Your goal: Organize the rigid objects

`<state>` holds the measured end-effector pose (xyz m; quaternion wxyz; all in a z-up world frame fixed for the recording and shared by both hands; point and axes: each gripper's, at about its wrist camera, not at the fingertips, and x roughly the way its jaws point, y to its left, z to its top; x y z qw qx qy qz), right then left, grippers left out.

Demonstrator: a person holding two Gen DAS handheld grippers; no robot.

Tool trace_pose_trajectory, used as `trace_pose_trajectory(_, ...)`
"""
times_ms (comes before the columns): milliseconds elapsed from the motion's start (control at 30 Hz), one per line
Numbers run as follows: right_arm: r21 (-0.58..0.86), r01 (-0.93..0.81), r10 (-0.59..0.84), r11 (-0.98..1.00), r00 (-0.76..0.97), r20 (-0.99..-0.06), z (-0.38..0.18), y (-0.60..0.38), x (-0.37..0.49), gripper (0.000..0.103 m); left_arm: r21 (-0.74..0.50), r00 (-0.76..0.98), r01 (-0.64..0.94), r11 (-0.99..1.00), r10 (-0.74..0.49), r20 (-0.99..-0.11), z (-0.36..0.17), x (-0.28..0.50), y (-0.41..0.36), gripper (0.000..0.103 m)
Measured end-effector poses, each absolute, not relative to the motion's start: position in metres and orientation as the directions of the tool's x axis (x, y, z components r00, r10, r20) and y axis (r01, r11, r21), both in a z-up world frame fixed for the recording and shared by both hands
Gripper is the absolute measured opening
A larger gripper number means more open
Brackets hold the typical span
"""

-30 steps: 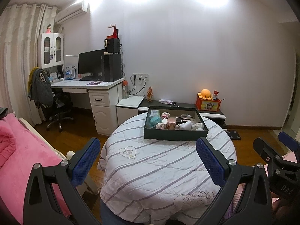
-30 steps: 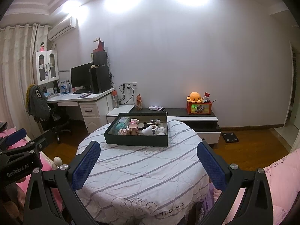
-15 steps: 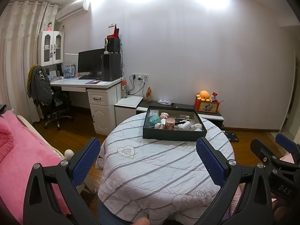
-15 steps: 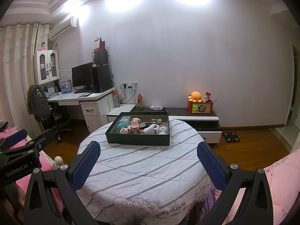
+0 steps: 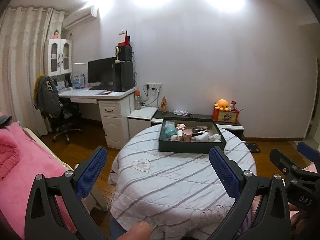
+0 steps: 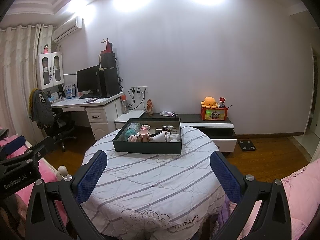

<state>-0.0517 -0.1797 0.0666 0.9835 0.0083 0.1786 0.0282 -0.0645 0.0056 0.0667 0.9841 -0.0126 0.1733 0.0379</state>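
Both tongs, left [image 5: 158,172] and right [image 6: 159,173], spread apart, empty, short of counter [image 6: 152,180]. Small items, too blurred to name, sat inside dark box [image 6: 148,149]. Sorted or awaiting sorting: undecidable.

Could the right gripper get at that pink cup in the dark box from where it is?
Probably yes. The right gripper is open and holds nothing, bare striped tablecloth lies between, and the pink cup stands in the lidless dark box, though small items crowd around it.
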Motion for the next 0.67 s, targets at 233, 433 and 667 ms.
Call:
trace_pose_trajectory(233,0.027,-0.053,0.06,0.998,0.935,-0.35,0.0663,-0.1793,-0.0518,0.103,-0.02,0.936,-0.081,0.997,0.069,-0.344,0.0645,-0.0632,0.0082,0.103)
trace_pose_trajectory(433,0.028,-0.053,0.059,0.998,0.934,-0.354,0.0658,-0.1798,-0.0516,0.103,-0.029,0.938,-0.065,0.997,0.052,-0.343,0.0627,-0.0637,0.0091,0.103)
trace_pose_trajectory(667,0.028,-0.052,0.059,0.998,0.933,-0.354,0.0659,-0.1795,-0.0512,0.103,-0.04,0.94,-0.029,0.999,0.014,-0.341,0.0611,-0.0651,0.0081,0.103)
